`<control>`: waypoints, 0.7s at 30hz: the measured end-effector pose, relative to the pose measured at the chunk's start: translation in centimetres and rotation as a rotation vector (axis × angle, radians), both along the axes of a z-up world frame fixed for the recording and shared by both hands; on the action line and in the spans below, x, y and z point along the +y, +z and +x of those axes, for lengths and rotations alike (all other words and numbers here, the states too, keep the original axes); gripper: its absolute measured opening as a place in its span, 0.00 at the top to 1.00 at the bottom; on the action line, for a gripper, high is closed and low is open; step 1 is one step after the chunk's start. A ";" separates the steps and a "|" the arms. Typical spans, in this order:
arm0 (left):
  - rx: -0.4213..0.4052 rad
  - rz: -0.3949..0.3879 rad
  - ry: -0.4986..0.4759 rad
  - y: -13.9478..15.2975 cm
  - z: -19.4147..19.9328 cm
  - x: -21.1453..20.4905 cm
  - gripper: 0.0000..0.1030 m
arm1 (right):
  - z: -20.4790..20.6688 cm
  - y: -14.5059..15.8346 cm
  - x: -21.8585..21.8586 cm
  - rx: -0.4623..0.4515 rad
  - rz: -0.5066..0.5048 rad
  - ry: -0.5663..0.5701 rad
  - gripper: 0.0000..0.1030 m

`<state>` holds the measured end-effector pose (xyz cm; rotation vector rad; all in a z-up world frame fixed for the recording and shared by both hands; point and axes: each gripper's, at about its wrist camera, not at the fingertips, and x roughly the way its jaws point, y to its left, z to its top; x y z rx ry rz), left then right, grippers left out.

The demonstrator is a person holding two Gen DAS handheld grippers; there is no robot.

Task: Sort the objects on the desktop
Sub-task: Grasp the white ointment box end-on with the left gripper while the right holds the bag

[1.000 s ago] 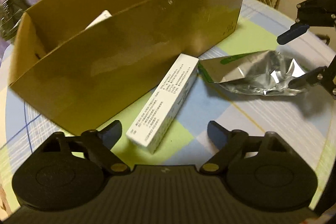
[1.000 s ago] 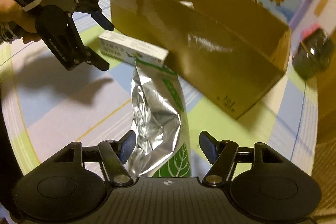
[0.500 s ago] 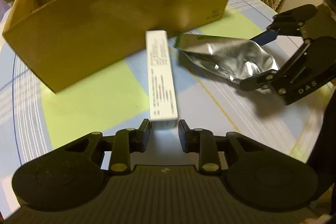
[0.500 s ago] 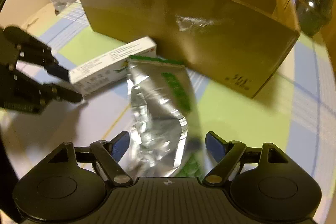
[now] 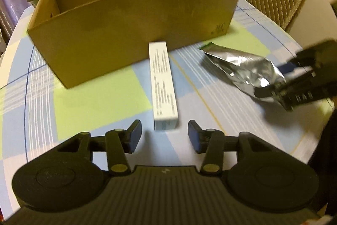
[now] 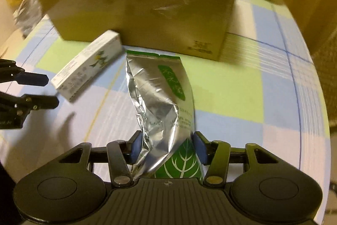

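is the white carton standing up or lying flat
Lying flat. The white carton rests on its long side on the checked tablecloth, far end toward the cardboard box, just ahead of the left gripper's open jaws.

Half a second ago the left gripper point(image 5: 164, 136) had its jaws drawn in close at the near end of the white carton point(image 5: 163, 81); now they stand wide apart, with the carton lying free on the desk point(image 5: 94, 102) just ahead of them. Meanwhile the right gripper point(image 6: 167, 149), gaping a moment ago, has brought its jaws in against both sides of the foil pouch point(image 6: 162, 102), pads touching its crinkled lower part.
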<state>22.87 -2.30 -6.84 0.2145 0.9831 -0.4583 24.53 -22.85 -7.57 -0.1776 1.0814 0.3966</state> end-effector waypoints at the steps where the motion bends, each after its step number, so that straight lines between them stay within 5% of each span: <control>1: -0.003 -0.001 -0.002 -0.1 0.4 -0.3 0.58 | -0.1 0.0 -0.2 -0.002 0.010 -0.009 0.50; 6: -0.009 0.021 -0.003 -0.9 2.8 -2.3 0.58 | 0.1 0.0 0.0 -0.021 0.030 0.000 0.26; 11: 0.017 0.026 -0.007 -1.5 4.3 -2.9 0.59 | 1.4 -1.4 1.7 -0.038 -0.012 0.050 0.25; 13: 0.028 0.030 -0.010 -1.7 4.6 -3.0 0.61 | 1.9 -2.0 2.2 -0.026 -0.031 0.062 0.25; 15: 0.041 0.034 -0.007 -1.9 4.7 -2.8 0.76 | 2.2 -2.4 2.4 -0.019 -0.043 0.063 0.26; 18: 0.041 0.040 0.005 -1.8 4.0 -2.5 0.79 | 2.0 -2.2 2.4 -0.028 -0.036 0.033 0.45; 21: 0.055 0.023 0.031 -1.4 2.5 -1.9 0.79 | 1.2 -1.6 2.1 -0.034 -0.011 -0.016 0.51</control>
